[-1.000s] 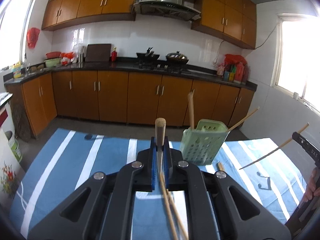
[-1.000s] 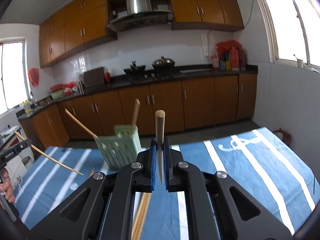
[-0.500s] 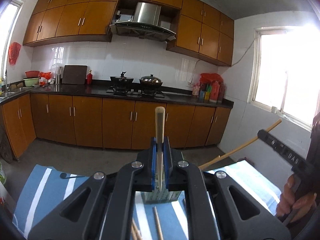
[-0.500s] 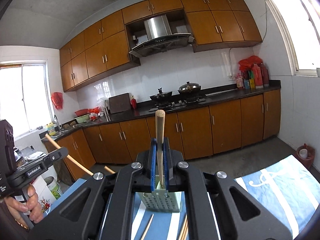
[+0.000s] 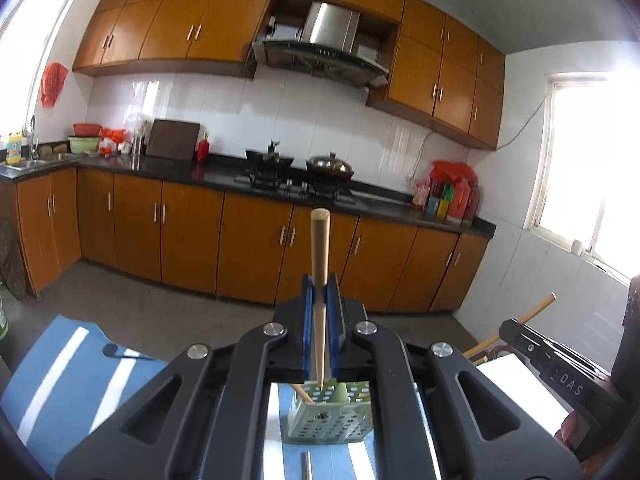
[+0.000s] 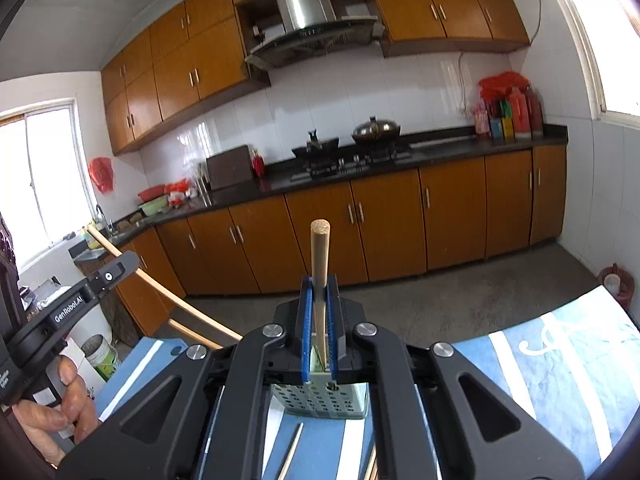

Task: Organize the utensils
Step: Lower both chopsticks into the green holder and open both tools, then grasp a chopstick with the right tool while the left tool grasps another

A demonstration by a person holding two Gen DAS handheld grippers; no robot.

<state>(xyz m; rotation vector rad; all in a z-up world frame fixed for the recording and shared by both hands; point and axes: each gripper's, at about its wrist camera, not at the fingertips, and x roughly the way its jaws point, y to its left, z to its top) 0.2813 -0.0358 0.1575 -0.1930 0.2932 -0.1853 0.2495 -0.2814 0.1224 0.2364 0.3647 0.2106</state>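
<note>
Each gripper, left gripper (image 5: 319,336) and right gripper (image 6: 319,332), is clamped on a pale, tapering wooden chopstick (image 5: 320,280), likely bamboo, above a perforated green holder (image 5: 330,420)

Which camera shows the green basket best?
The right wrist view: the green utensil basket shows its perforated front below the gripper. The left wrist view shows it more boxed in, with a chopstick poking inside.

Two wrist views, facing the kitchen counter (image 5: 280,184), sharing the green basket (image 6: 320,400)

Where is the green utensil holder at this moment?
The green utensil holder stands on the blue striped cloth, low in both wrist views, directly ahead of each gripper and partly hidden by it.
</note>
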